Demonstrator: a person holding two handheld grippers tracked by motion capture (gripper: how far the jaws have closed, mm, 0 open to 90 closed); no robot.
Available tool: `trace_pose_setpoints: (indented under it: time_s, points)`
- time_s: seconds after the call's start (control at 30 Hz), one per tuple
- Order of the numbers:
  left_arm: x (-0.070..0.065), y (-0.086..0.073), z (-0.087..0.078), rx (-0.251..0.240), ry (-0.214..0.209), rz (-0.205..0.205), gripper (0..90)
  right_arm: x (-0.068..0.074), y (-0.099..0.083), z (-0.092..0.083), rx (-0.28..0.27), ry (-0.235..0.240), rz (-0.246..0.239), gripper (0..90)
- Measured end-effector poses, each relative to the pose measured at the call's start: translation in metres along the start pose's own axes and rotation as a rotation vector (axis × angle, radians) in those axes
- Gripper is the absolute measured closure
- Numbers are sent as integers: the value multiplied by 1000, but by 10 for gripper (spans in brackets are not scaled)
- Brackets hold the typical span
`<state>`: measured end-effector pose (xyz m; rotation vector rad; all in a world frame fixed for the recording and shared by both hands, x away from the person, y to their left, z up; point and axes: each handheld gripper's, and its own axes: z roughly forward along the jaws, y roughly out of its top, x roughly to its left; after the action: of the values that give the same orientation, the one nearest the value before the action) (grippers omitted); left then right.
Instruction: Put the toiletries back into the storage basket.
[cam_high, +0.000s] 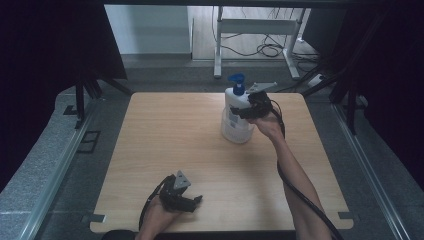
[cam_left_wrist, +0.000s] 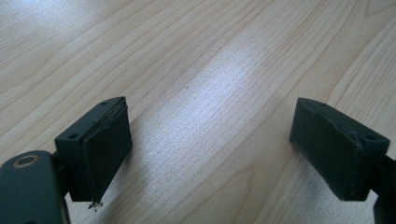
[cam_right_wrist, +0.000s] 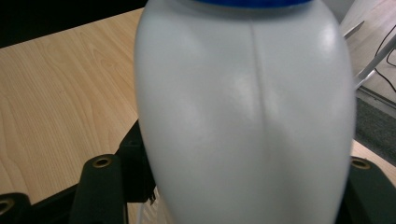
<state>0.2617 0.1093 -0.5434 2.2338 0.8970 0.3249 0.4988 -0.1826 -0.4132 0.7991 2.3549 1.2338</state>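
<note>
Table (cam_high: 165, 130) carries our bottle (cam_high: 235, 117) at its far right, upright, base seemingly on the wood. We judge a slip or topple the risk: the smooth curved wall could squirm out. Bottle is opaque, so we cannot tell its fill. Right gripper (cam_high: 248, 111) pinches its upper body; left gripper (cam_high: 192, 202) rests spread, empty, near edge.
</note>
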Motion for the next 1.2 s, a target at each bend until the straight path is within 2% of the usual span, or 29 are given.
trace_pose_setpoints:
  time_s: [0.4, 0.83, 1.0, 1.1, 1.2]
  points:
    - [0, 0, 0, 1, 1, -1, 119, 0, -8, 7, 12, 4, -10, 378]
    - [0, 0, 0, 2, 2, -1, 119, -8, -15, 5, -5, 11, 58, 371]
    - [0, 0, 0, 1, 2, -2, 119, -7, -15, 5, -2, 10, 56, 363]
    - [0, 0, 0, 0, 2, -3, 119, -8, -12, 2, -25, 6, 68, 338]
    - [0, 0, 0, 0, 2, -3, 119, -8, -10, -1, -25, 2, 69, 320]
